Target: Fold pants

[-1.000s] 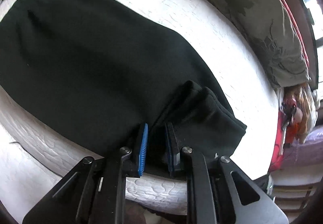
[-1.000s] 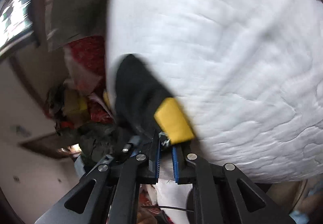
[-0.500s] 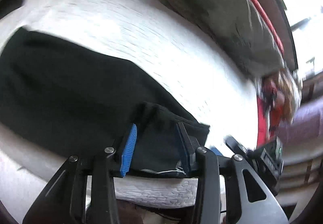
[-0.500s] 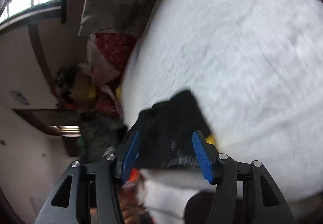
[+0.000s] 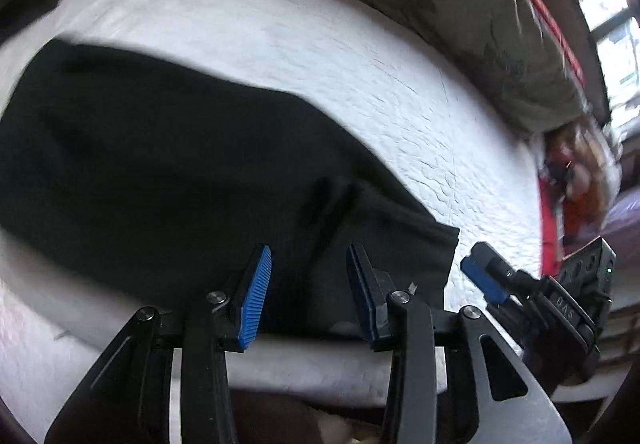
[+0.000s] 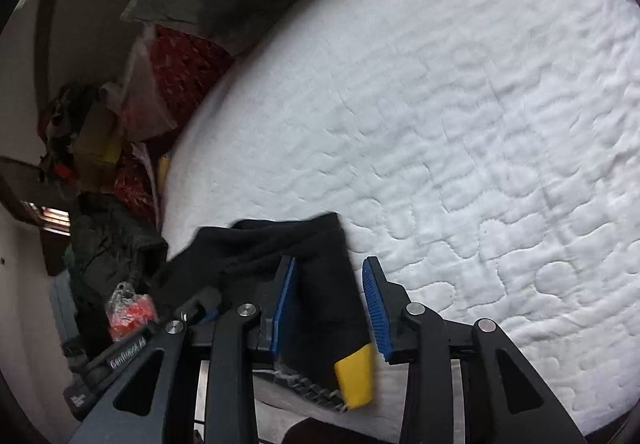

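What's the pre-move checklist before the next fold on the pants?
1. Left hand-held gripper let go: ok. Its pads stand apart with black cloth showing in the gap, not pinched.
2. Right hand-held gripper clear of cloth: not ok. Its jaws are closing and the pants end with the yellow tag is between the pads.
3. Pants lying flat on the mattress: mostly ok, with a few creases near the near end.
4. Fold edges lined up: cannot tell, the far end is blurred.
5. Mattress beyond the pants free for folding: ok.
6. Grey pillow apart from the pants: ok.
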`<move>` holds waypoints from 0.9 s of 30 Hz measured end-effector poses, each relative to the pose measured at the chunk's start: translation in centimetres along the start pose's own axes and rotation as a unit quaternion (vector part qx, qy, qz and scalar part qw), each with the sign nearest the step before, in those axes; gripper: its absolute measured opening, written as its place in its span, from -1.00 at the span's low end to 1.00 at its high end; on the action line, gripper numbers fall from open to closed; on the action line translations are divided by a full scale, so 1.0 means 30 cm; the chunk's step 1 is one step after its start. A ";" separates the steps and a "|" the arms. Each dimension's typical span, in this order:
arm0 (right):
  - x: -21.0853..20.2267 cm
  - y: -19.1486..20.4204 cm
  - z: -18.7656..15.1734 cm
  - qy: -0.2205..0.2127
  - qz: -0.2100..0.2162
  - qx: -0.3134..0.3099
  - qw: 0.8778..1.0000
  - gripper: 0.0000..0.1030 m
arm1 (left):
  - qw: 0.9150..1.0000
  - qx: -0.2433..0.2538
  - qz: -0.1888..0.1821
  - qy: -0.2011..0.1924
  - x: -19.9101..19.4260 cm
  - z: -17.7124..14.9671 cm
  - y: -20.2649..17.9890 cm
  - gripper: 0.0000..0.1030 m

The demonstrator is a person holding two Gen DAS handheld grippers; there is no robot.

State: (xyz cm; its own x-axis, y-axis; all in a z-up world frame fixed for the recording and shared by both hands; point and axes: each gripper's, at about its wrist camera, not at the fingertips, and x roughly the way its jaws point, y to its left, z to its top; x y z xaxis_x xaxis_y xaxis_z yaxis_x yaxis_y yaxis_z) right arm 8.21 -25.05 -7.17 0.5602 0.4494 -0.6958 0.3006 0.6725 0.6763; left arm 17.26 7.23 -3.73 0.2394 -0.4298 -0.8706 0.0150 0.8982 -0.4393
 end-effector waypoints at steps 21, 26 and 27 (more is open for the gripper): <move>0.585 0.887 -0.587 0.119 -0.058 -0.391 0.911 0.23 | 0.985 -0.159 -0.004 -0.065 -0.465 0.127 0.721 -0.25; 0.729 0.921 -0.653 0.070 -0.119 -0.426 0.894 0.45 | 0.985 -0.162 -0.005 -0.053 -0.440 0.210 0.747 -0.25; 0.738 0.918 -0.652 0.057 -0.125 -0.426 0.894 0.49 | 0.985 -0.163 -0.004 -0.049 -0.424 0.227 0.754 -0.25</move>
State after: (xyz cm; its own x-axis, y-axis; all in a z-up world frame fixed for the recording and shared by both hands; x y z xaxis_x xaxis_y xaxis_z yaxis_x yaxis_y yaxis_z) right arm 13.80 14.93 -8.69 0.4602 0.2475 -0.8526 -0.3198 0.9421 0.1009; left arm 21.17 33.64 -1.07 0.3337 -0.4115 -0.8481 -0.2912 0.8107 -0.5079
